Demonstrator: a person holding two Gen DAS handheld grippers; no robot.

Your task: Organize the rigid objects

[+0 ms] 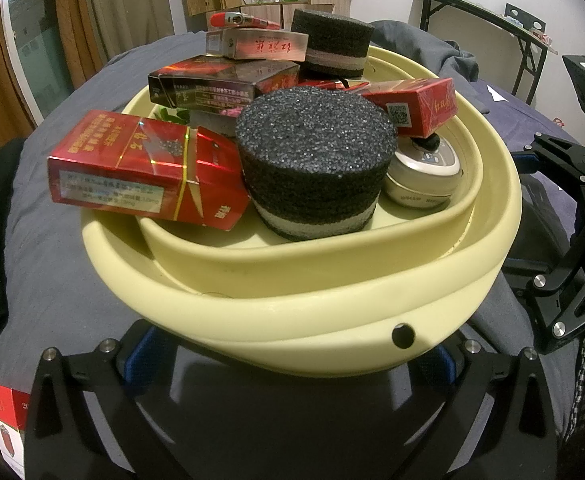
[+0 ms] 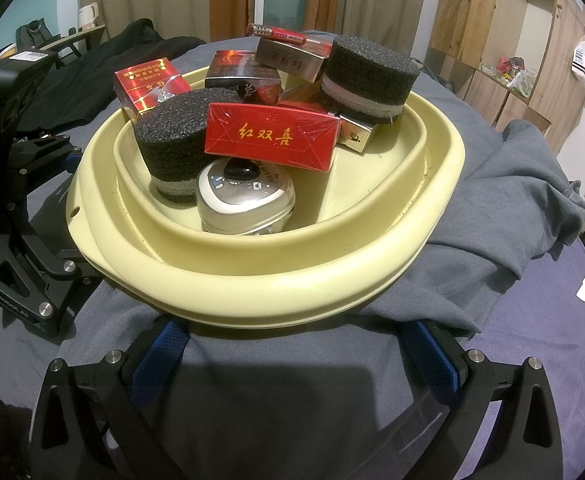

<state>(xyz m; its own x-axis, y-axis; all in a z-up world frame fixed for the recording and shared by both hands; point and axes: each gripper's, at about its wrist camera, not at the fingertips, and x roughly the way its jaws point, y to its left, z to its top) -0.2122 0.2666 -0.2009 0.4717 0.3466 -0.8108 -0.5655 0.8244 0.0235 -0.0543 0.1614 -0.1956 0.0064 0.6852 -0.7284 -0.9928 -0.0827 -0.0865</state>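
Observation:
A pale yellow basin (image 1: 304, 292) (image 2: 276, 276) sits on a grey-blue bedsheet, piled with several cigarette packs, two black foam cylinders and a round metal tin. A red pack (image 1: 132, 164) leans over its left rim. The nearer foam cylinder (image 1: 312, 156) (image 2: 172, 136) stands beside the tin (image 1: 420, 176) (image 2: 244, 204). A red pack (image 2: 272, 136) rests on the tin. My left gripper (image 1: 288, 360) is open, its blue pads either side of the basin's near rim. My right gripper (image 2: 296, 356) is open just below the rim. Each gripper shows in the other's view (image 1: 564, 264) (image 2: 24, 208).
A crumpled grey garment (image 2: 504, 216) lies under and right of the basin. A red and white box (image 1: 4, 420) lies at the left gripper's lower left. Dark clothing (image 2: 104, 56) is at the back left. A folding table (image 1: 488, 28) and wooden shelves (image 2: 504, 32) stand beyond.

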